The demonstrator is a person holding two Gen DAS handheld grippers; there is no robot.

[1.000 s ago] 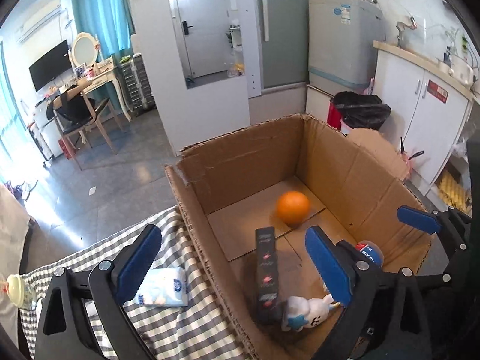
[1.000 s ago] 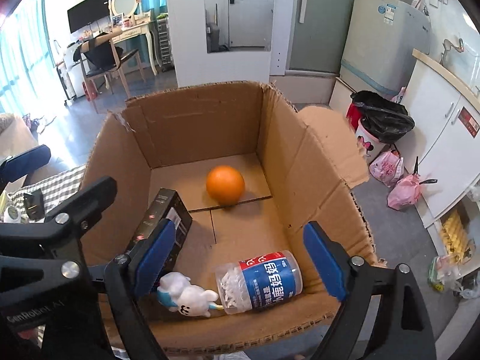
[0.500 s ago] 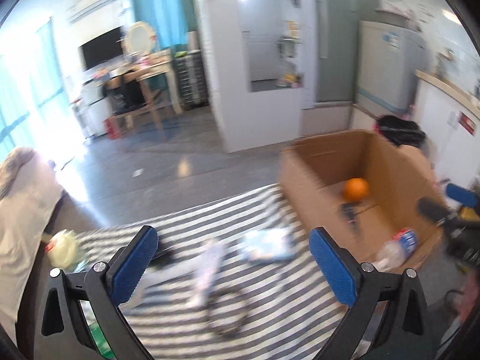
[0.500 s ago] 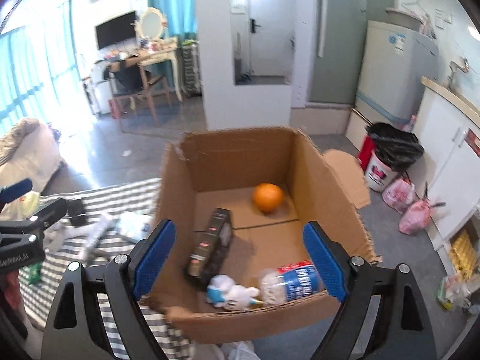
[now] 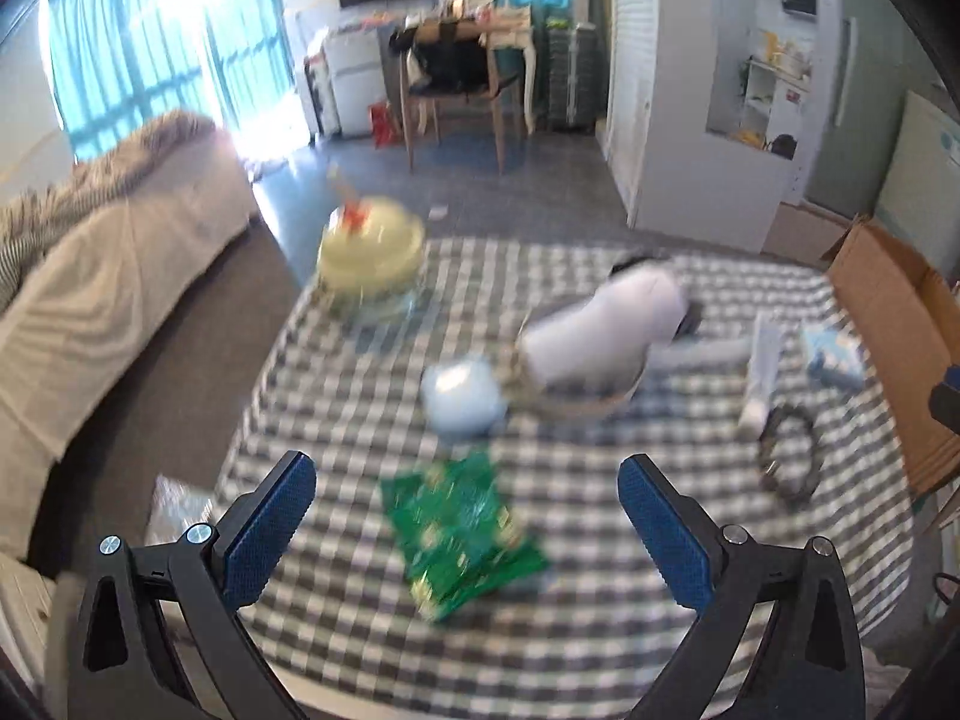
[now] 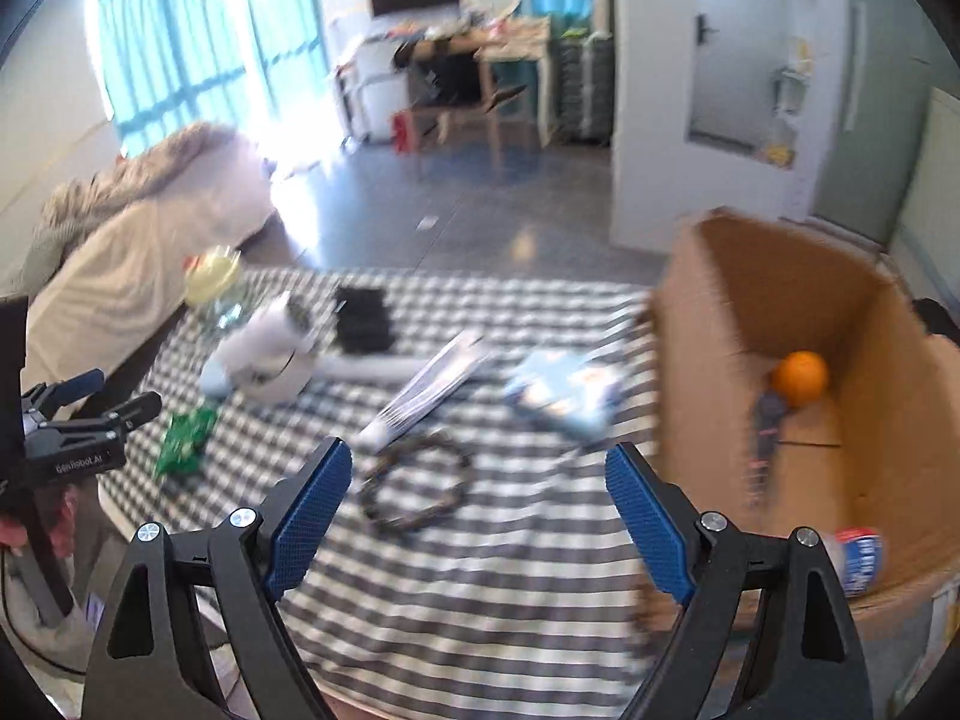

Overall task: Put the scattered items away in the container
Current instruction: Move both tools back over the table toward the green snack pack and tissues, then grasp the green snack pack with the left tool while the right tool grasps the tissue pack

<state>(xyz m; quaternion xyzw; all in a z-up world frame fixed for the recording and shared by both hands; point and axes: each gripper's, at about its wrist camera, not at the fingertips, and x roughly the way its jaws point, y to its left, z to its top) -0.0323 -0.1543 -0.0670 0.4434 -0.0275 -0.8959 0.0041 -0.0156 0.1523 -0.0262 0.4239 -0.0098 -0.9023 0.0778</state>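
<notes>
My left gripper (image 5: 467, 471) is open and hovers over a green snack packet (image 5: 465, 540) on the checked cloth. Beyond it lie a pale blue round thing (image 5: 465, 396), a white bottle (image 5: 600, 330) and a yellow-lidded jar (image 5: 369, 252). My right gripper (image 6: 477, 459) is open and empty above a dark ring (image 6: 417, 489), with a white tube (image 6: 420, 396) and a blue tissue pack (image 6: 564, 390) just past it. The cardboard box (image 6: 708, 360) stands at the right and holds an orange (image 6: 801, 378), a dark carton (image 6: 765, 426) and a blue-label jar (image 6: 858, 558).
The checked cloth (image 6: 480, 600) covers a low table whose far edge faces a grey floor. A beige sofa (image 5: 90, 276) runs along the left. A black item (image 6: 360, 318) lies near the white bottle (image 6: 270, 354). A hand holds the left gripper (image 6: 127, 390) at the left edge.
Both grippers have swung left, away from the box and over the cloth with the scattered items. The left one moved farther, to the green packet. Both stay open and empty.
</notes>
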